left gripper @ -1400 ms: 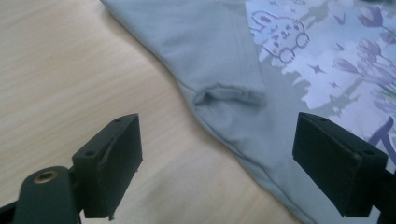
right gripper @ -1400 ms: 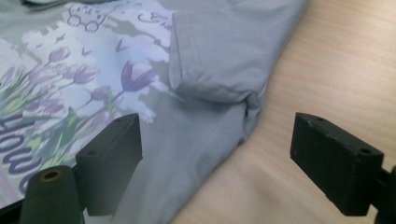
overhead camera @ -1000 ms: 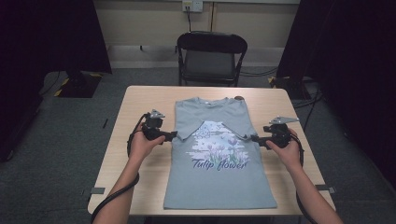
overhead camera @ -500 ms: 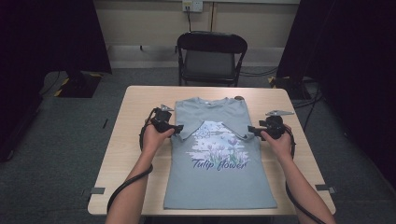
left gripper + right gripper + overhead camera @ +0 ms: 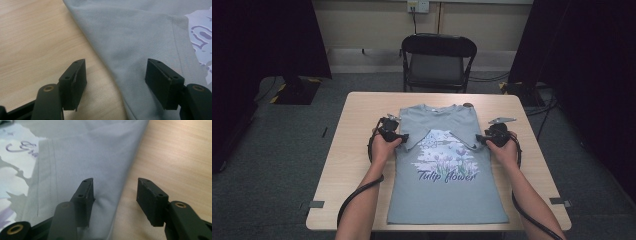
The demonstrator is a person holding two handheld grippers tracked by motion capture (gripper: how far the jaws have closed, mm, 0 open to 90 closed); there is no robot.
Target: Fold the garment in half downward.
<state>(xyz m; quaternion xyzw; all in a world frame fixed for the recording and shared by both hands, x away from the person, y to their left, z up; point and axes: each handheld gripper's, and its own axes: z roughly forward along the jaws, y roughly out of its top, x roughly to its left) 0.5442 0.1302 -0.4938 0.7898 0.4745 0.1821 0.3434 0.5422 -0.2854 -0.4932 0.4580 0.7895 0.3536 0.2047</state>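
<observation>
A grey-blue T-shirt (image 5: 447, 200) printed "Tulip flower" lies flat on the wooden table (image 5: 357, 150), both sleeves folded in over the chest. My left gripper (image 5: 404, 137) is low at the shirt's left folded edge. In the left gripper view its jaws (image 5: 116, 85) straddle that edge, one pad over bare wood (image 5: 37, 45), the other over fabric (image 5: 140, 37). My right gripper (image 5: 477, 140) mirrors this at the right edge (image 5: 115, 200): one pad on cloth (image 5: 87, 152), one over the table (image 5: 175, 157). Both sets of jaws have just been closing, with the fabric edge between them, unpinched.
A black folding chair (image 5: 437, 60) stands behind the table's far edge. Dark curtains flank the room, and cables lie on the carpet at right. Bare wood runs along both sides of the shirt.
Both hands have moved inward and slightly away from the person, bringing the grippers from beside the shirt onto its folded side edges. The shirt itself lies as before.
</observation>
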